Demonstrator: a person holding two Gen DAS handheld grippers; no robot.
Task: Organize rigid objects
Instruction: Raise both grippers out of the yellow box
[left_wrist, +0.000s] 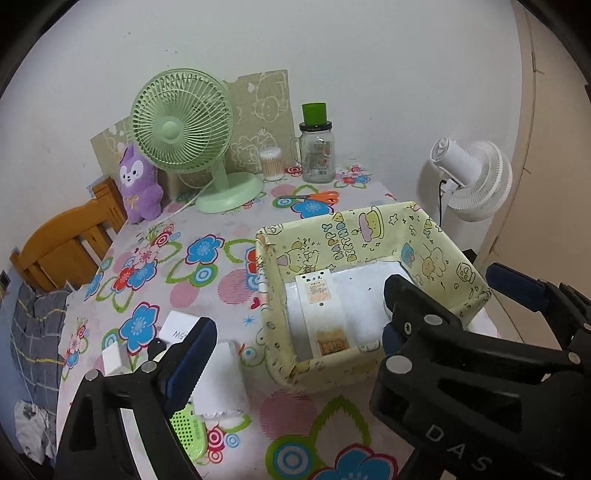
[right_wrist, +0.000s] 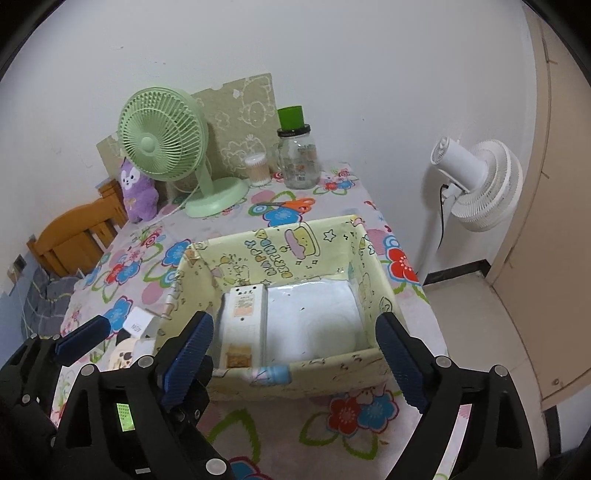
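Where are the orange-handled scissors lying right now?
In both wrist views the scissors lie flat on the flowered tablecloth, behind the yellow box, in front of the glass jar and right of the green fan.

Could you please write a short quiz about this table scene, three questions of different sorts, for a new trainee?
1. True or false: the right claw is shut on the orange scissors.
2. Which item already lies inside the yellow box?
A. the purple plush toy
B. a long white package
C. the glass jar
3. Fill in: the green desk fan stands beside the purple ____ toy.

Key: 1 false, both claws are open and hold nothing; 2 B; 3 plush.
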